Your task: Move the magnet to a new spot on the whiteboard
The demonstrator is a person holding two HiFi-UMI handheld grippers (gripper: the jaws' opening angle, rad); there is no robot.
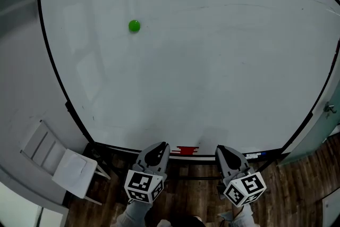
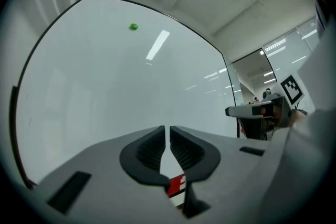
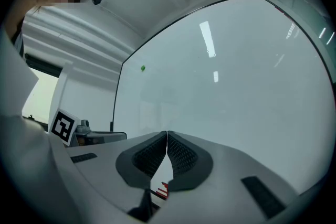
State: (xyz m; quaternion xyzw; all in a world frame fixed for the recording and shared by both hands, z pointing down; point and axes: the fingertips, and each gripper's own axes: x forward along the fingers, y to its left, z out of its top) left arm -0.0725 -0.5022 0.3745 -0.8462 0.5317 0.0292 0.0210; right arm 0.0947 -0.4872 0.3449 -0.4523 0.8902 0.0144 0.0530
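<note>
A small round green magnet (image 1: 134,25) sticks to the upper left of the big whiteboard (image 1: 212,72). It also shows as a green dot in the left gripper view (image 2: 134,27) and in the right gripper view (image 3: 143,67). Both grippers hang low in front of the board's bottom edge, far below the magnet. My left gripper (image 1: 161,145) (image 2: 167,128) holds nothing, and only a thin slit stands between its fingertips. My right gripper (image 1: 221,149) (image 3: 166,134) has its tips touching and is empty.
A red-and-white object (image 1: 187,150) lies on the board's bottom ledge between the grippers, and a marker (image 1: 254,155) lies to the right. A white stepped stand (image 1: 58,162) sits at the lower left on the wooden floor (image 1: 297,188). A wall borders the board on the left.
</note>
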